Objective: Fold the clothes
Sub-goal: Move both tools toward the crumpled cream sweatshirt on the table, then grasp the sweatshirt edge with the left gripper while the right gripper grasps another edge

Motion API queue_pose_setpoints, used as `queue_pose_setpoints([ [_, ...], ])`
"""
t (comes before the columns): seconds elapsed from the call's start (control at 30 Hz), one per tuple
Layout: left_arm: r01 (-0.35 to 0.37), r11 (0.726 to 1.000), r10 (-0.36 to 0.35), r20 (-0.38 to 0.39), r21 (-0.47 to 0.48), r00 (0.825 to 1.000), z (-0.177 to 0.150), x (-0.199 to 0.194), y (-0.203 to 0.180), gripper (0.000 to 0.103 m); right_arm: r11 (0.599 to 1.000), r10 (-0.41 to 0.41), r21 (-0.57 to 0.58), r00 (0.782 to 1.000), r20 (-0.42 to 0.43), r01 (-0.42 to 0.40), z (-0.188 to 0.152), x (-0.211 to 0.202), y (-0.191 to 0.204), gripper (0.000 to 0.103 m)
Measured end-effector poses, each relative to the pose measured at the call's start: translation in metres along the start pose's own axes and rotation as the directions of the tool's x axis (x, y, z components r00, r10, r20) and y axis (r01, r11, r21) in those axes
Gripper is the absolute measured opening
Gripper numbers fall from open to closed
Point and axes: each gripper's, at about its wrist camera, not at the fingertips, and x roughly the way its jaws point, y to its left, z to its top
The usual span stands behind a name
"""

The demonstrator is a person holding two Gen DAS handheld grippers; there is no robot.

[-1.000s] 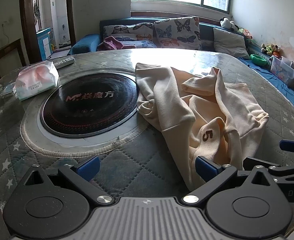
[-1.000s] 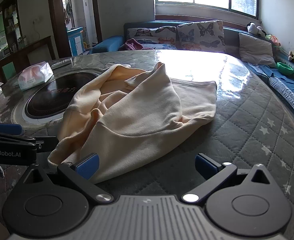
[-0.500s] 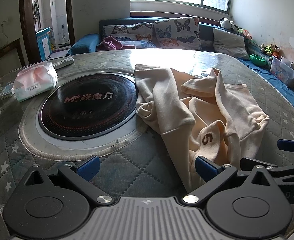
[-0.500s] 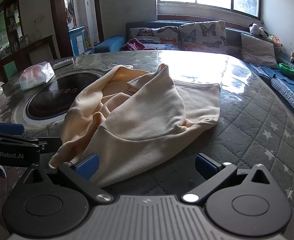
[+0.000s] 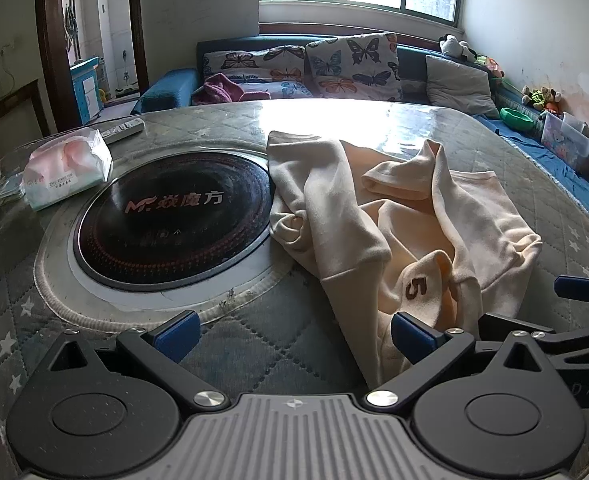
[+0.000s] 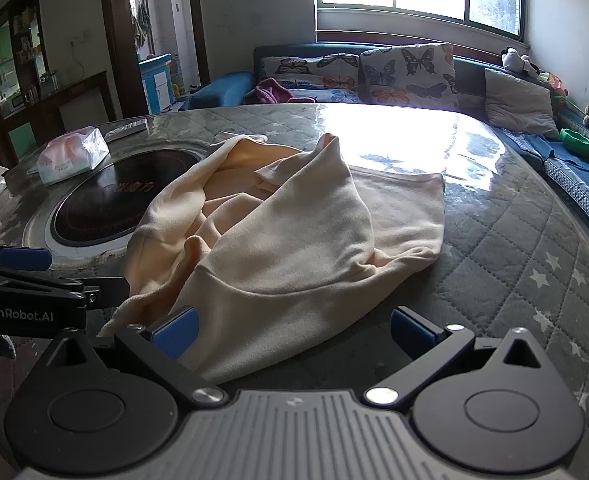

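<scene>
A cream sweatshirt [image 5: 406, 216] lies crumpled on the quilted table, with a brown "5" patch [image 5: 414, 290] near its front edge. My left gripper [image 5: 294, 332] stands open at the table's near side. Its right fingertip [image 5: 412, 336] is against the sweatshirt's front hem, and only table cover shows between the fingers. In the right wrist view the sweatshirt [image 6: 294, 232] fills the middle. My right gripper [image 6: 294, 330] is open, and the front hem lies between its fingers, beside the left fingertip [image 6: 174, 330]. Each gripper shows at the edge of the other's view.
A black round cooktop disc [image 5: 174, 216] is set into the table left of the sweatshirt, whose sleeve overlaps its rim. A tissue pack [image 5: 68, 166] and a remote [image 5: 122, 130] lie at the far left. A sofa with butterfly cushions [image 5: 334, 64] stands behind the table.
Both grippers have eased a little closer to the sweatshirt's front edge, staying open. The sweatshirt itself has not moved.
</scene>
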Motion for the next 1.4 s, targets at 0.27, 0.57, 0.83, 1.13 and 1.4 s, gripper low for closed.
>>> queue_pose_setpoints([
  [0.27,0.001,1.0,-0.001,-0.001,0.001,1.0,0.003,0.003,0.0,0.103,1.0,0.004,-0.002,1.0,0.001,-0.004,0.004,0.003,0.0,0.103],
  [0.57,0.0,1.0,0.0,0.011,0.01,1.0,0.012,0.006,0.0,0.103,1.0,0.003,-0.009,1.0,0.008,-0.003,0.01,0.006,-0.001,0.103],
  [0.83,-0.011,0.999,0.01,0.034,0.031,0.999,0.027,0.013,-0.001,0.103,1.0,-0.01,-0.028,1.0,0.024,0.011,0.025,0.013,-0.008,0.103],
  [1.13,-0.025,0.998,0.021,0.076,0.051,0.997,0.054,0.027,0.0,0.103,0.998,-0.022,-0.05,0.999,0.043,0.025,0.063,0.035,-0.024,0.098],
  [1.4,0.017,0.994,-0.028,0.1,0.111,0.995,0.082,0.049,-0.01,0.096,0.999,0.014,-0.042,1.0,0.006,-0.014,0.105,0.079,-0.039,0.078],
])
